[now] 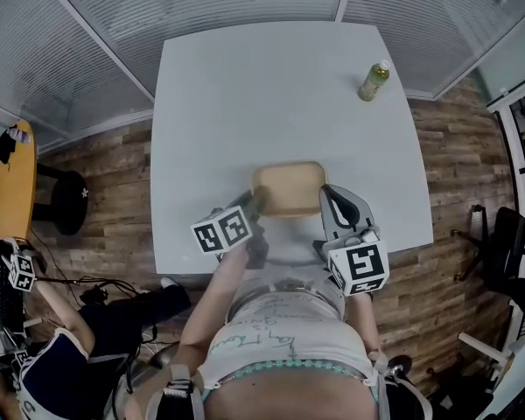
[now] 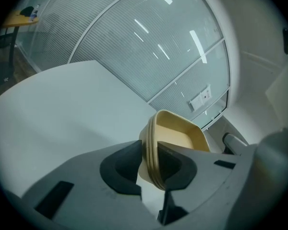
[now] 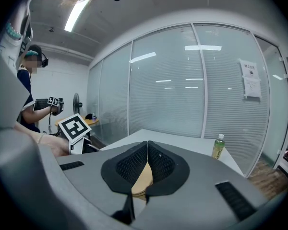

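Left gripper [image 2: 153,163] clamps the tan tray [image 1: 288,188] at its left rim, long axis crosswise; right gripper [image 3: 147,161] has jaws together

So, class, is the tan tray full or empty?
Empty: the tray shows a bare tan floor in the left gripper view, nothing in it.

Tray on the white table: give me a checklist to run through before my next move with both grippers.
1. Left gripper shut on the tray rim: ok.
2. Right gripper gripping the tray: cannot tell; its jaws are together and the tray shows just below them.
3. Tray empty: ok, nothing shows inside it.
4. Tray resting flat on the table: cannot tell.
5. Bottle upright and well away from the tray: ok.
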The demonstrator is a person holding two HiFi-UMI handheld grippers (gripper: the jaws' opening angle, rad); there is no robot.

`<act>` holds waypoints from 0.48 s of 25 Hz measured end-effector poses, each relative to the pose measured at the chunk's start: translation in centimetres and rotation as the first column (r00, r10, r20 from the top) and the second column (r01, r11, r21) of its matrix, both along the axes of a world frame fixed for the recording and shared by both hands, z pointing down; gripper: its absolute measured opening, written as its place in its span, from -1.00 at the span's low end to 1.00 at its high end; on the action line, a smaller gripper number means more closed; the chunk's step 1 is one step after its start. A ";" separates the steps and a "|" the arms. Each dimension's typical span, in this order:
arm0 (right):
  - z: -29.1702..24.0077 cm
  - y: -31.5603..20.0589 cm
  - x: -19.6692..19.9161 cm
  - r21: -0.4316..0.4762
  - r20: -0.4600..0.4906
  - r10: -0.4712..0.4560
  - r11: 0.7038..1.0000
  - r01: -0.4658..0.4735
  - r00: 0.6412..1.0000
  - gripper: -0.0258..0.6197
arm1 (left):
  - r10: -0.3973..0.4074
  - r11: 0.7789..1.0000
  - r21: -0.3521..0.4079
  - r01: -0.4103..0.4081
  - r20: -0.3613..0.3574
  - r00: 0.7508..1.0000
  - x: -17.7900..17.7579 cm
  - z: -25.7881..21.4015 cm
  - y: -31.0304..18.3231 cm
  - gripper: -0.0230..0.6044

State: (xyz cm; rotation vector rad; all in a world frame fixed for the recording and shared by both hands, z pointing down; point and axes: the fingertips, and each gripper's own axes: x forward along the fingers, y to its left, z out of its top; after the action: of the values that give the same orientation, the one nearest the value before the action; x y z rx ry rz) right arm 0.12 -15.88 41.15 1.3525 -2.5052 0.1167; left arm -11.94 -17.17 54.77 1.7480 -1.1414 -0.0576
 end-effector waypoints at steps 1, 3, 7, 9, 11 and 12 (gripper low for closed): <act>-0.3 0.1 0.1 0.005 0.004 -0.004 1.000 0.004 1.000 -0.92 | -0.006 1.000 0.007 0.006 -0.002 1.000 0.1 -0.4 0.1 -0.76; -0.7 0.3 0.3 0.013 0.011 -0.009 1.000 0.009 1.000 -0.92 | -0.018 1.000 0.019 0.019 -0.007 1.000 0.2 -1.2 0.2 -0.76; -1.4 0.3 0.0 0.040 0.025 -0.009 0.999 0.008 1.000 -0.92 | -0.043 0.998 0.044 0.043 -0.002 0.999 -0.3 -2.4 0.1 -0.76; -1.6 0.3 -0.3 0.052 0.027 -0.012 0.999 0.010 1.000 -0.92 | -0.041 0.998 0.057 0.040 0.005 0.999 -0.3 -2.9 0.1 -0.76; -1.8 0.2 -0.6 0.064 0.020 -0.019 0.998 0.017 1.000 -0.92 | -0.026 0.997 0.069 0.025 0.026 0.999 0.0 -3.2 0.1 -0.76; -1.9 0.1 -0.7 0.070 0.017 -0.021 0.997 0.020 1.000 -0.92 | -0.021 0.997 0.073 0.018 0.035 0.999 0.0 -3.3 0.1 -0.76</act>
State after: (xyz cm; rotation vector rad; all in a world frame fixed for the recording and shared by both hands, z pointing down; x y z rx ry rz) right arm -0.62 -15.77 39.21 1.3573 -2.5593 0.0367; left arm -11.94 -17.08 51.52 1.8080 -1.1954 -0.0814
